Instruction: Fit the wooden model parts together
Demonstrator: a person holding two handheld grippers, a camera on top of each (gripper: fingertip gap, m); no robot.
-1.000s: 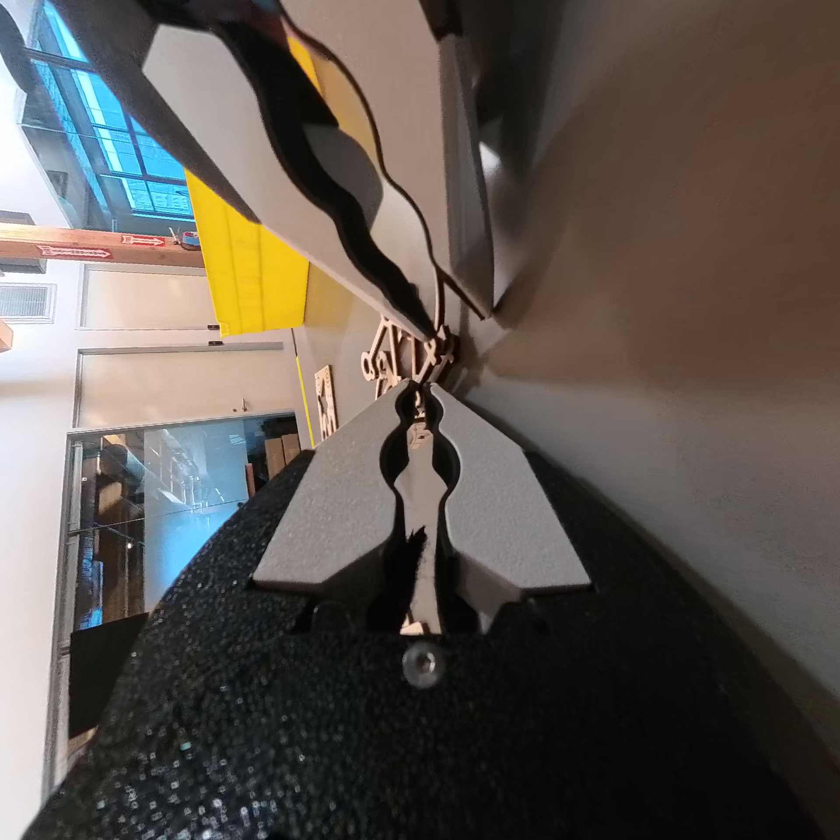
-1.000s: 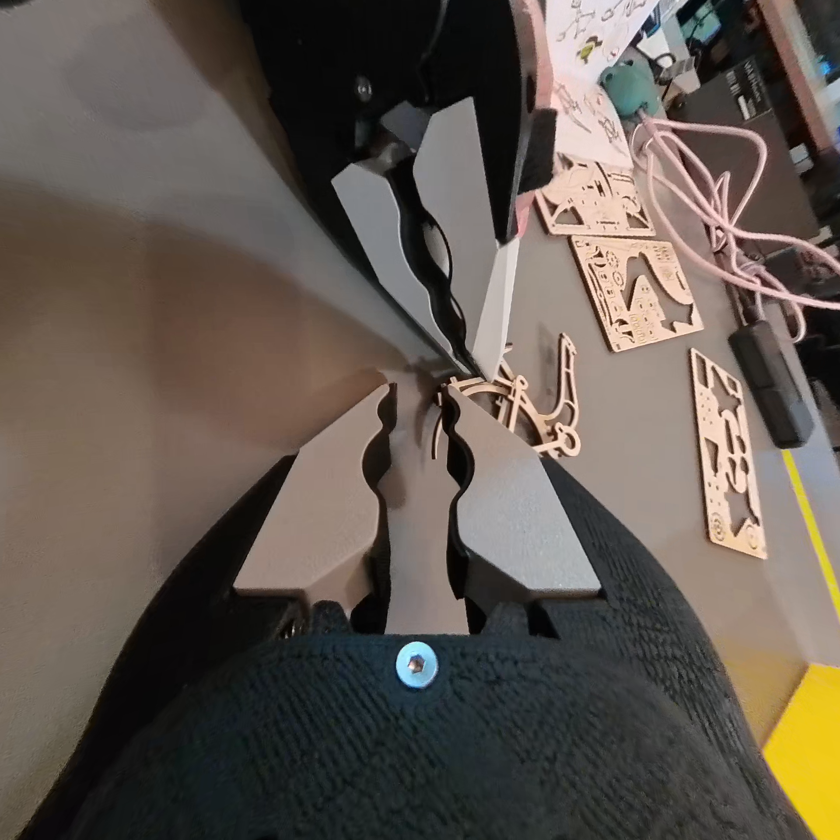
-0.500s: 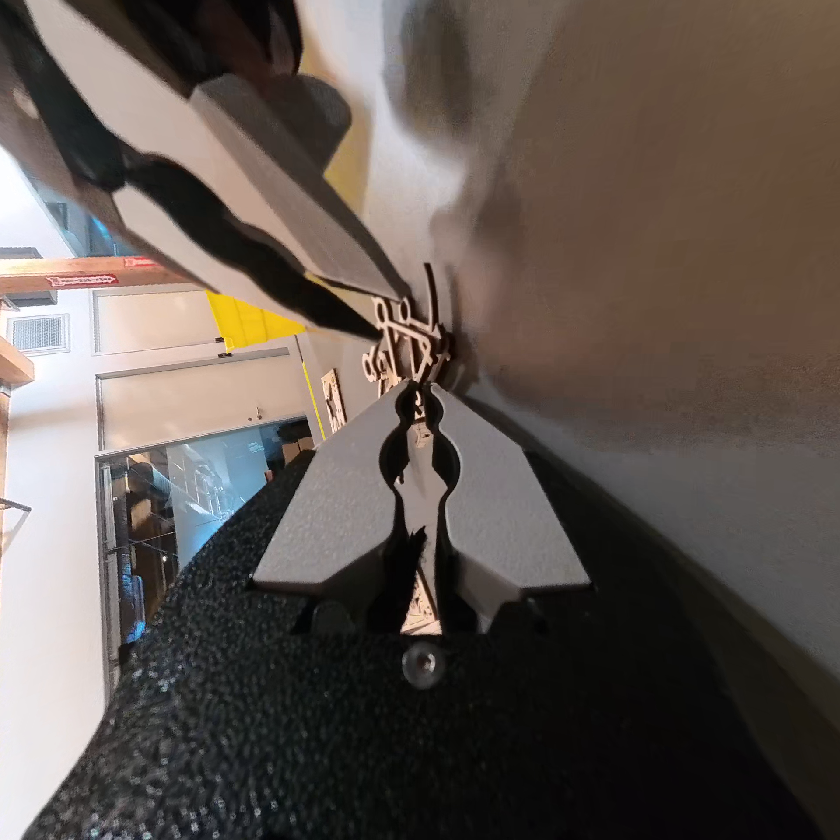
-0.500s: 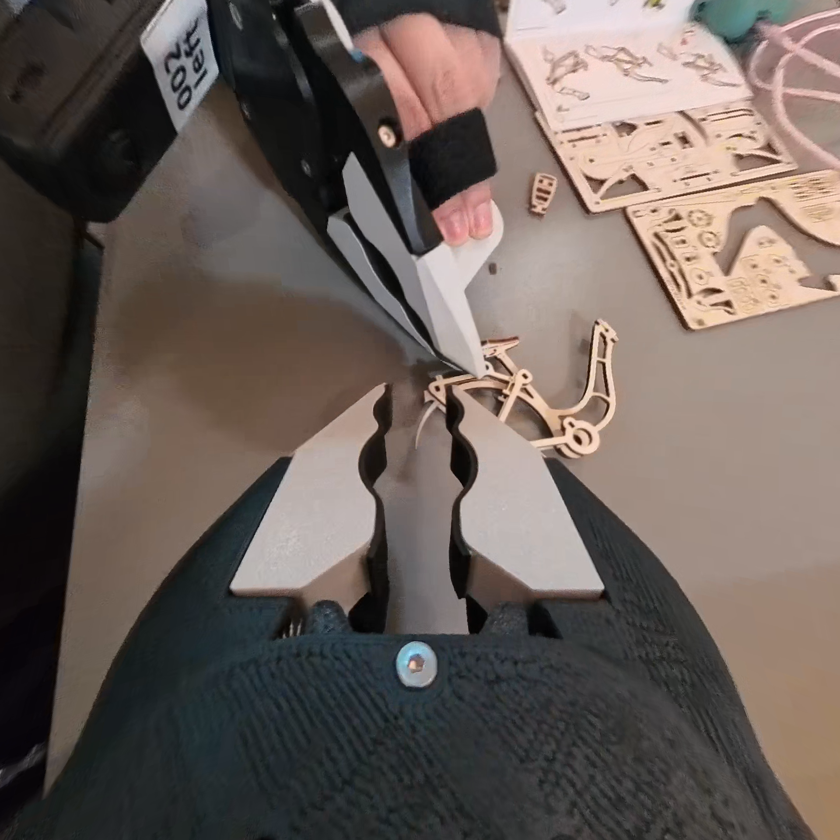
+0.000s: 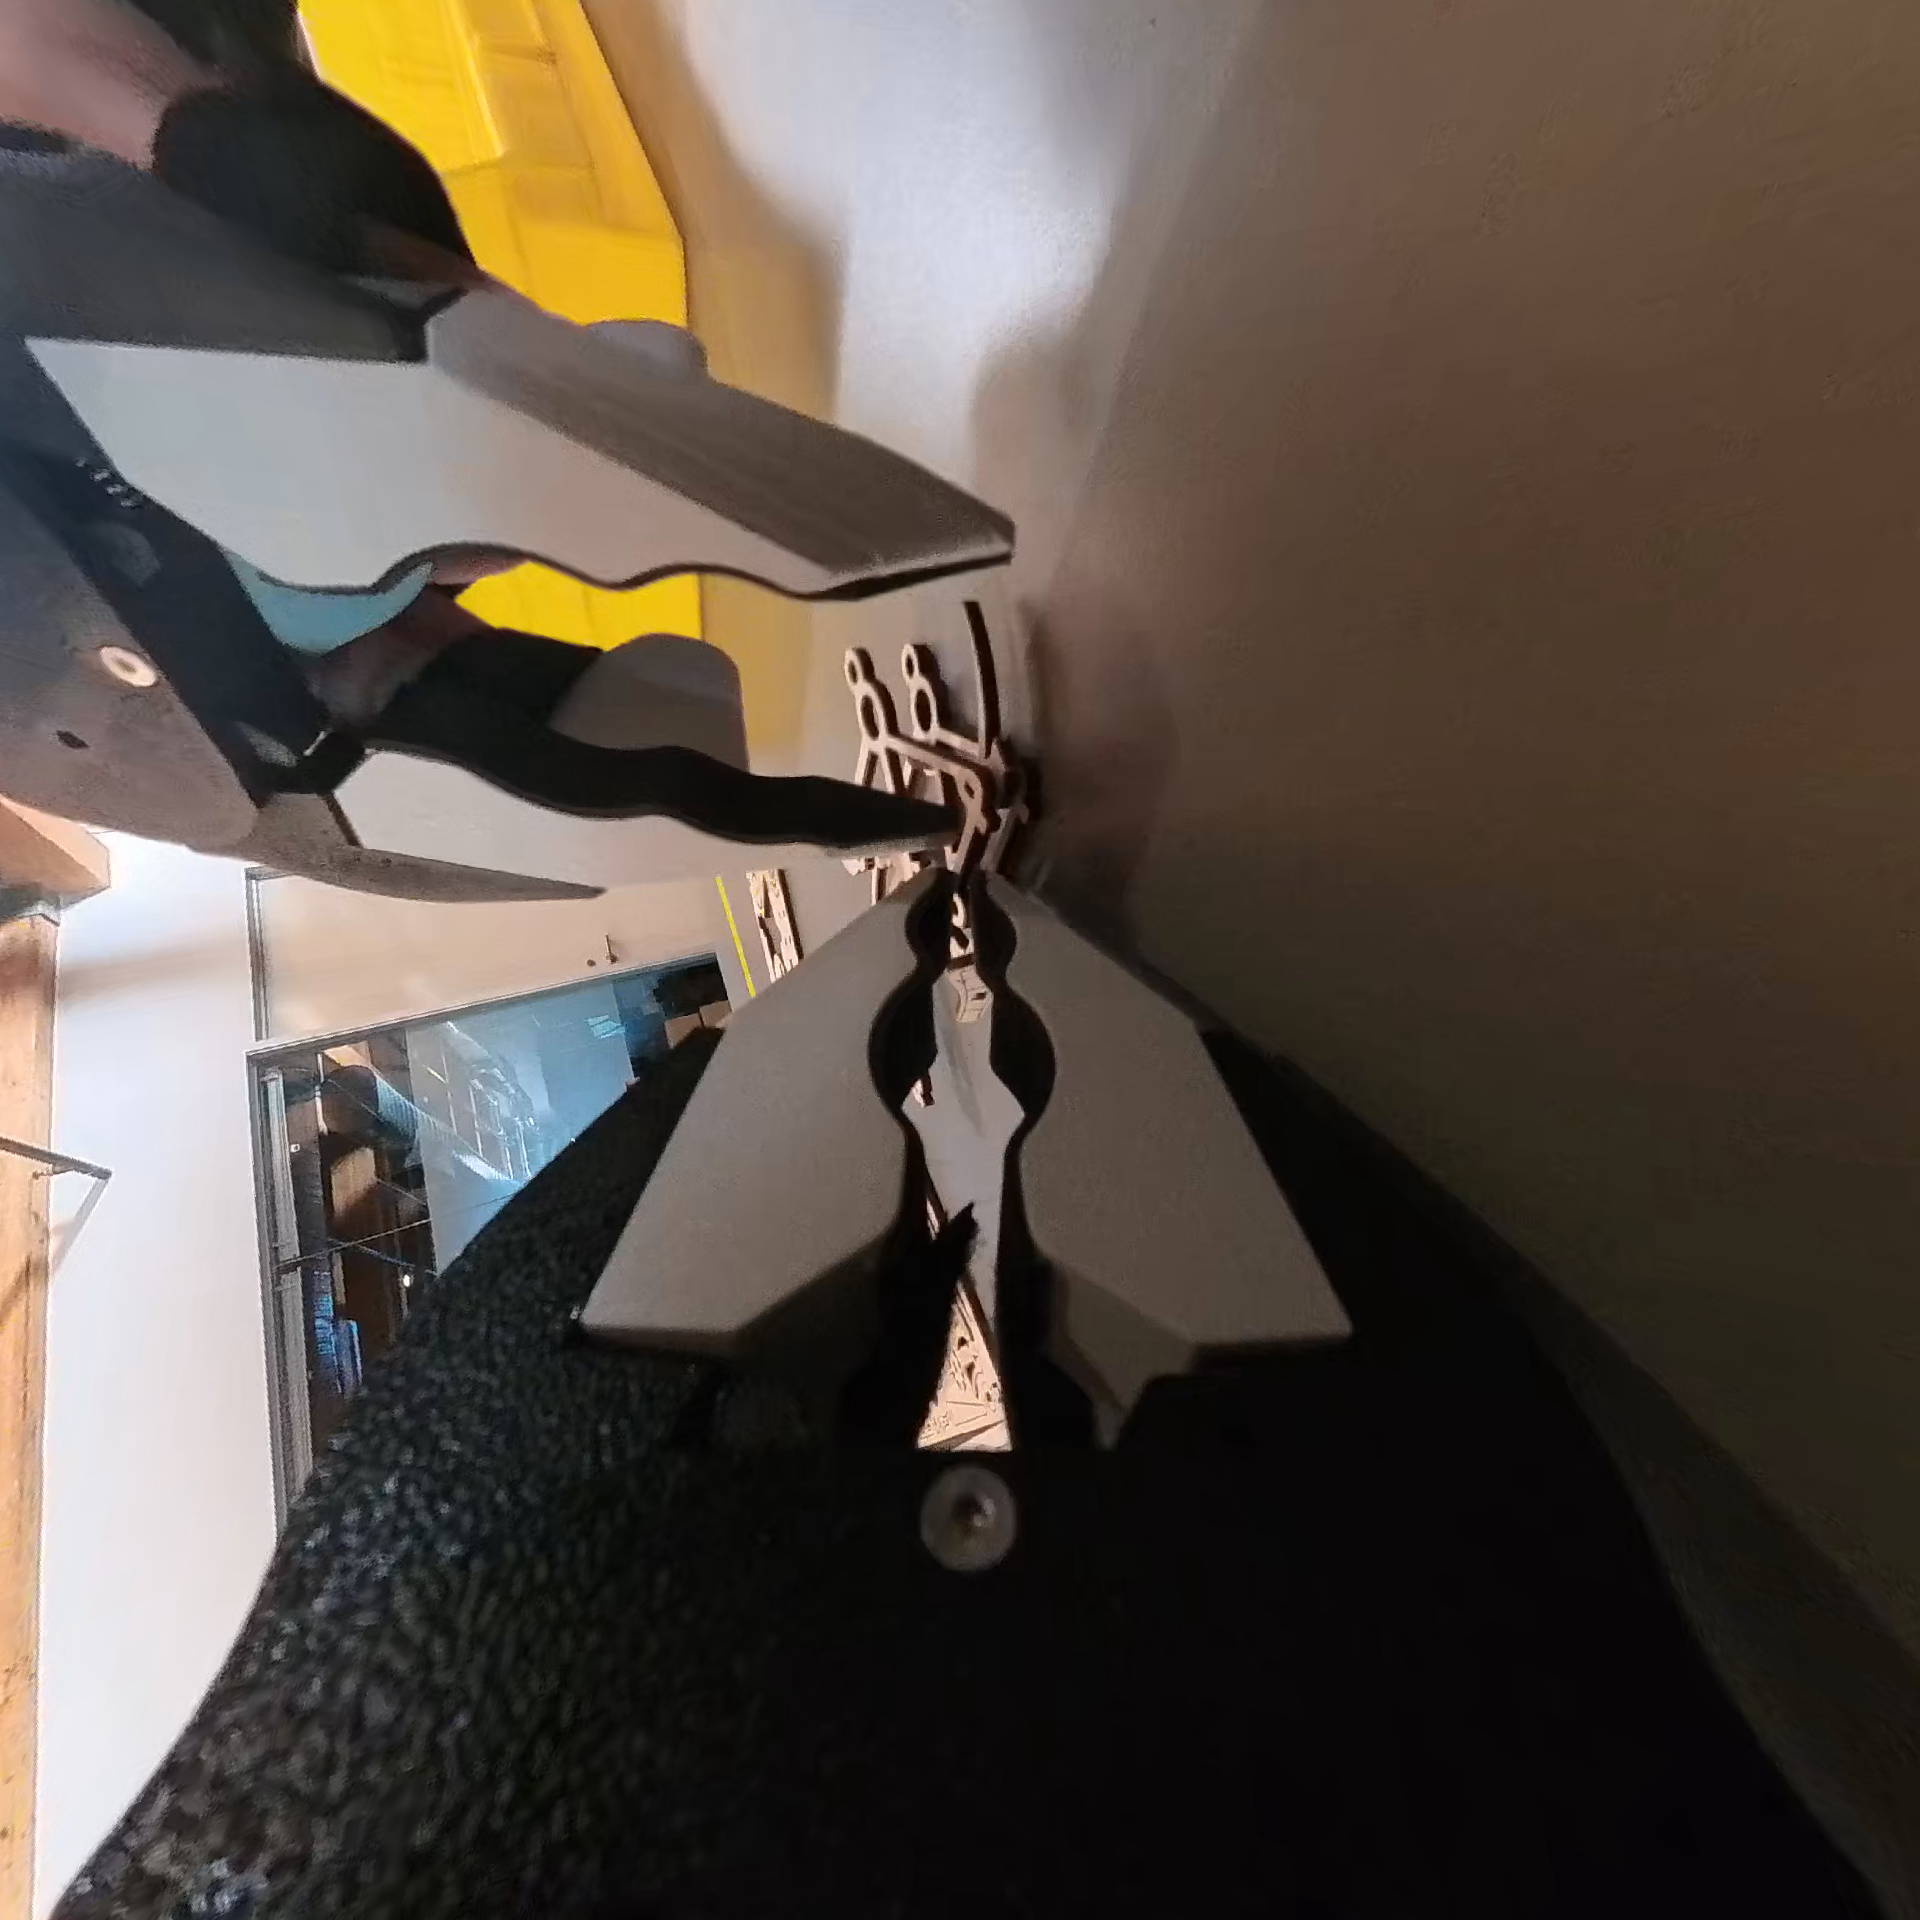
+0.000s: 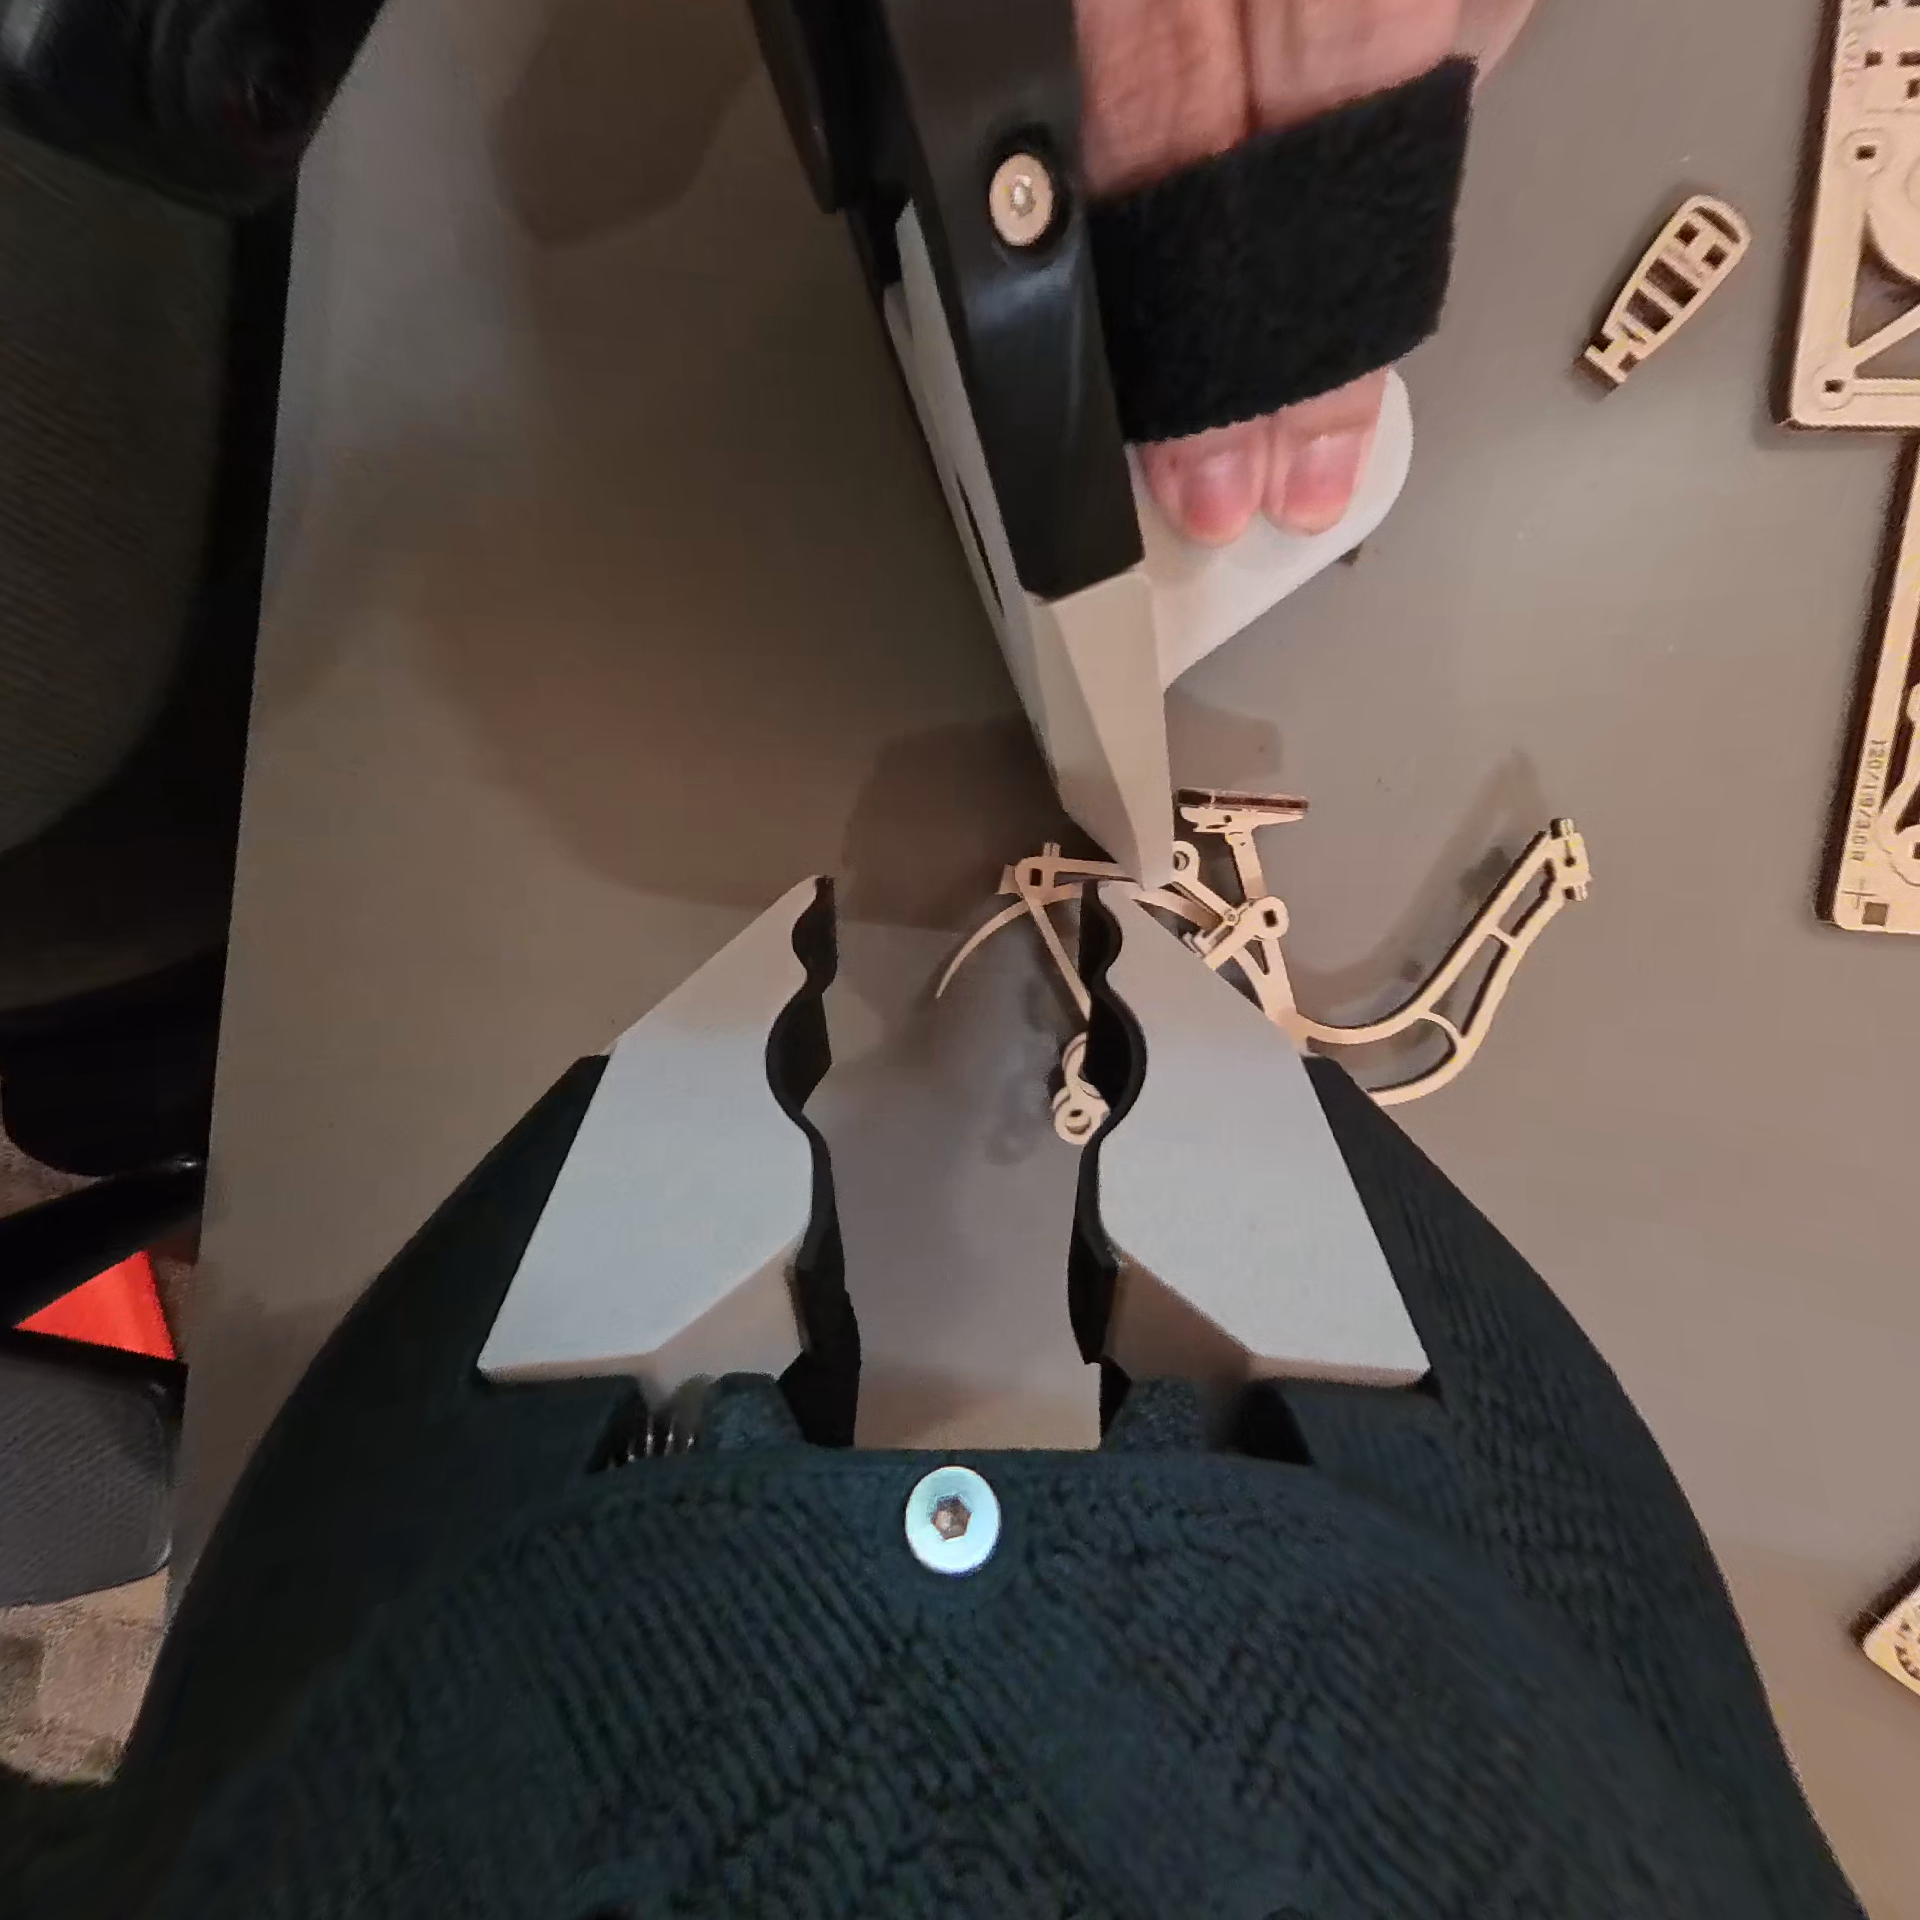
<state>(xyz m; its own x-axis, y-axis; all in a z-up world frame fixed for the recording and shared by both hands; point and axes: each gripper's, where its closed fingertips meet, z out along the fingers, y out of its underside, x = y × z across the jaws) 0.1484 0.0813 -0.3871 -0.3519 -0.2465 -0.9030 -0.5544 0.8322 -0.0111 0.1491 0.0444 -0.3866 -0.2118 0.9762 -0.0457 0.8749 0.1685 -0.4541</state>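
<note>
The right gripper [image 6: 956,904] has its jaws apart over the desk [image 6: 582,665], with nothing between them; the wooden model frame [image 6: 1236,935], a thin laser-cut piece with a long curved arm, lies flat on the desk just ahead of the right-hand jaw tip and partly under it. The left gripper [image 6: 1138,862] comes down steeply from above with its jaws together, clamped on the frame's nearer end, tips touching the wood close to the desk surface. In the left wrist view that same gripper [image 5: 961,894] shows its jaws nearly meeting around a small wooden tab, and the right gripper's open jaws reach in from the side, the lower one touching the frame [image 5: 935,748]. The step in hand looks like steadying the frame so that another part can be joined or re-gripped. The next move probably calls for the right jaws to slide forward around a thin strut and close gently, since the wood looks fragile. Farther out past the left gripper lie a small loose wooden piece [image 6: 1668,301] and uncut part sheets [image 6: 1860,208]. A hand [image 6: 1247,208] strapped under a black band steers the left gripper.
</note>
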